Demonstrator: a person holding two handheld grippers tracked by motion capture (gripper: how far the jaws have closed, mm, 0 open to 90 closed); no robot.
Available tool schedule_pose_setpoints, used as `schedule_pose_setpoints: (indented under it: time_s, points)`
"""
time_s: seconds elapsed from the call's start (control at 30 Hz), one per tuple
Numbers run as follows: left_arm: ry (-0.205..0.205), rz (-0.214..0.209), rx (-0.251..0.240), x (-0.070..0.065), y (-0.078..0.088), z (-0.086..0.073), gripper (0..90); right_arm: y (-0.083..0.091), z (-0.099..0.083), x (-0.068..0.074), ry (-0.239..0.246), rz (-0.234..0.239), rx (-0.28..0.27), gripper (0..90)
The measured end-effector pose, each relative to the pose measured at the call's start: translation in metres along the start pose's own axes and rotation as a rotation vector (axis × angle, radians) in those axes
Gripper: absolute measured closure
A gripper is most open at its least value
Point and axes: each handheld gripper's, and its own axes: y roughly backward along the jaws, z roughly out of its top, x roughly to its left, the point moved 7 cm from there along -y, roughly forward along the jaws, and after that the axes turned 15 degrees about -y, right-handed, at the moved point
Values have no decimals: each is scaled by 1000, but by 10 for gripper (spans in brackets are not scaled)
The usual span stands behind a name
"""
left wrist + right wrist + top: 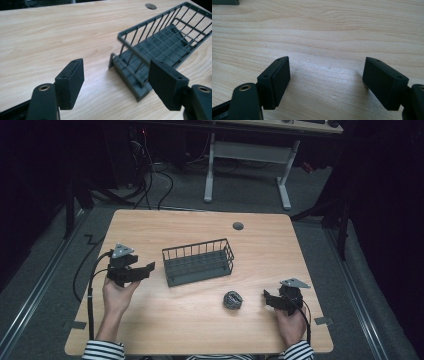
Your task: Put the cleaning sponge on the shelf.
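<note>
Left gripper (149, 267) sits just left of the wire basket (199, 262), jaws apart w/ nothing between them; basket's near end lies just beyond them in left gripper view. Basket stands upright at desk (150, 227) centre. Right gripper (265, 297) rests near desk's right front, jaws wide apart, bare wood between. Steel scourer ball (233, 299) lies on desk betw. basket and right gripper, touching neither. Small grey grommet (238, 226) near far edge.
</note>
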Motion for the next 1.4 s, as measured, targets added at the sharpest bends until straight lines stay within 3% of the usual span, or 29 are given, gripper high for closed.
schedule_pose_setpoints:
  time_s: [0.23,0.67,1.0,1.4]
  points:
    - [5,7,13,6,12,-26,297,0,0,0,-1,0,1,224]
    - [35,39,43,9,18,-74,292,0,0,0,-1,-2,-1,231]
    - [61,59,89,7,2,-104,288,1,-1,2,10,10,2,247]
    - [65,94,113,8,-15,-120,290,1,-2,3,7,7,1,247]
